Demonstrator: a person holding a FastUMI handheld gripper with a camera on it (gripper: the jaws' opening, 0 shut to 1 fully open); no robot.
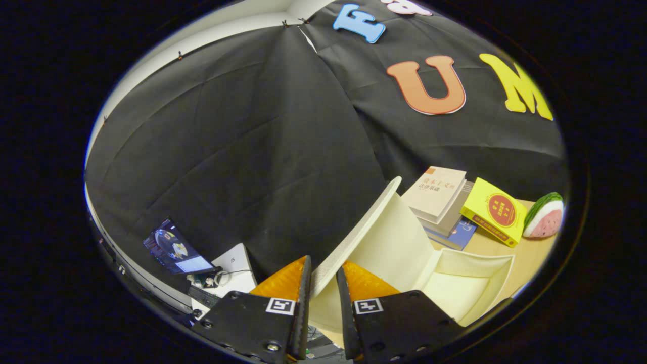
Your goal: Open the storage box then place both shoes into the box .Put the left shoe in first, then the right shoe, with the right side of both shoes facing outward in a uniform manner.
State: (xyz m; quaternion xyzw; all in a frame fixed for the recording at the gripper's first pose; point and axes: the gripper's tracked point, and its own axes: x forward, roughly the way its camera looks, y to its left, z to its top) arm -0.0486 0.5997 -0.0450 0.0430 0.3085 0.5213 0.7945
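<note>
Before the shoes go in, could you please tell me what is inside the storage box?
The storage box looks empty where visible; its raised lid, between the hand-held gripper fingers, covers the near part.

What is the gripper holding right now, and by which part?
The gripper holds the storage box lid, raised open, by its free front edge, which sits pinched between both fingers.
</note>
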